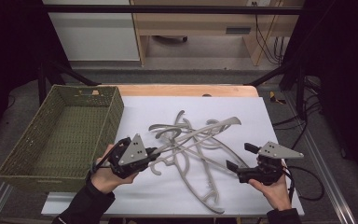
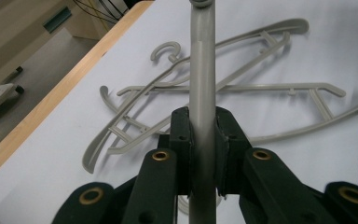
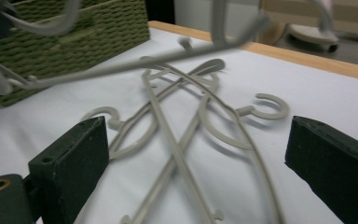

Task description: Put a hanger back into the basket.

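I logged a green woven basket [image 1: 60, 133] at the table's left edge, standing on the white sheet [image 1: 270, 116] that covered most of the wooden tabletop [image 1: 186, 90]. Beyond the table I noted a pale wooden desk [image 1: 200, 23], a white cabinet [image 1: 95, 35], and black cables [image 1: 310, 184] trailing at the right.

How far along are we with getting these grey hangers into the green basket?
Nothing looks done yet: the green woven basket holds no hangers. In hand: the left gripper is shut on one grey plastic hanger, lifted above the rest. The right gripper is open, holding nothing. Left: the tangled pile of grey hangers on the white sheet.
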The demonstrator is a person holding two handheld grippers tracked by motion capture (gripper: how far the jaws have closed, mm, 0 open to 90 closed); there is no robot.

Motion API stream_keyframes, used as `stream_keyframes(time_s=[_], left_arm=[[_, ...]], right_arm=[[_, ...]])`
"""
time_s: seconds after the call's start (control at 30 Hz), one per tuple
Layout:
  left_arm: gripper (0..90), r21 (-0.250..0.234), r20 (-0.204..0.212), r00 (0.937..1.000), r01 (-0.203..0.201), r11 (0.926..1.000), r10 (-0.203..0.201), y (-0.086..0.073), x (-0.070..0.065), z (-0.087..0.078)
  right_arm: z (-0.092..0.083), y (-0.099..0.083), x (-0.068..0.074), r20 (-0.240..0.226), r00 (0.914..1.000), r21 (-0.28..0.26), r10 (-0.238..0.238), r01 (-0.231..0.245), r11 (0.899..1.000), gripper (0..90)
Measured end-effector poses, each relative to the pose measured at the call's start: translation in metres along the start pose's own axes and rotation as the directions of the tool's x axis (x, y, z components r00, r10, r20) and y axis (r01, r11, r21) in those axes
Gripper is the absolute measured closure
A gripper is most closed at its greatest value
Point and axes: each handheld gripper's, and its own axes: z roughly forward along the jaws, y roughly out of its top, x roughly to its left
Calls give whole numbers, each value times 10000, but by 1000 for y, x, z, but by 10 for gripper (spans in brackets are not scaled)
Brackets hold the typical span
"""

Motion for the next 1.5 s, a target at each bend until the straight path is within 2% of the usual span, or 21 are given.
stream_keyframes(time_s=[0.1, 0.13, 0.33, 0.67, 0.73, 0.8, 0.87, 0.97, 1.07, 1.1, 1.13, 1.17, 1.23, 1.27, 1.3, 1.37, 1.4, 1.5], left_arm=[[796, -70, -96, 9997, 205, 9998, -206, 2, 5, -4], [796, -135, -79, 9990, 429, 9990, -430, 4, 10, -8], [796, -209, -41, 9973, 727, 9971, -728, 13, 25, -22], [796, -280, -225, 9919, 1245, 9918, -1252, 20, 55, -48], [796, -265, -230, 9903, 1366, 9903, -1372, 19, 62, -52], [796, -299, -357, 9872, 1542, 9876, -1552, 19, 68, -56], [795, -143, -538, 9865, 1538, 9880, -1544, 17, 76, -61], [796, -144, -753, 9837, 1629, 9865, -1635, 15, 83, -67], [796, -22, -1071, 9788, 1752, 9845, -1744, 8, 97, -81], [796, -22, -1071, 9788, 1752, 9845, -1744, 8, 97, -81], [796, -15, -1178, 9765, 1815, 9834, -1804, 6, 100, -84], [796, -42, -1386, 9709, 1967, 9804, -1954, 0, 105, -90], [796, -80, -1464, 9692, 1989, 9800, -1980, -3, 109, -93], [796, -13, -1574, 9641, 2163, 9763, -2138, -10, 114, -99], [796, 18, -1647, 9615, 2231, 9748, -2198, -14, 117, -101], [796, 71, -1734, 9594, 2273, 9738, -2227, -18, 120, -104], [796, 116, -1875, 9534, 2428, 9700, -2364, -26, 126, -109], [795, 149, -2072, 9438, 2663, 9638, -2575, -38, 134, -115]], right_arm=[[0, -6, -3, 267, 9996, 4, 59, -59, 10000, 46], [-1, -7, -4, 385, 9992, 31, 106, -107, 9999, 37], [-1, -13, -9, 686, 9973, 115, 256, -264, 9996, 26], [-2, -17, -9, 856, 9958, 203, 321, -339, 9992, 26], [-2, -17, -8, 807, 9956, 145, 481, -494, 9987, 26], [-3, -17, -9, 815, 9960, 172, 357, -373, 9992, 26], [-3, -17, -9, 893, 9956, 211, 296, -316, 9993, 26], [-3, -17, -9, 909, 9954, 187, 315, -334, 9993, 25], [-3, -17, -8, 840, 9954, 134, 454, -467, 9988, 25], [-3, -17, -8, 840, 9954, 134, 454, -467, 9988, 25], [-3, -18, -8, 831, 9955, 131, 455, -467, 9988, 25], [-3, -18, -8, 833, 9955, 141, 456, -469, 9988, 25], [-3, -18, -9, 934, 9952, 243, 287, -311, 9992, 25], [-3, -19, -9, 954, 9951, 261, 264, -290, 9992, 25], [-3, -19, -9, 954, 9950, 253, 282, -307, 9992, 25], [-3, -19, -9, 942, 9953, 281, 242, -270, 9992, 25], [-3, -19, -9, 940, 9952, 270, 263, -290, 9992, 25], [-3, -19, -9, 951, 9951, 285, 258, -287, 9992, 25]])
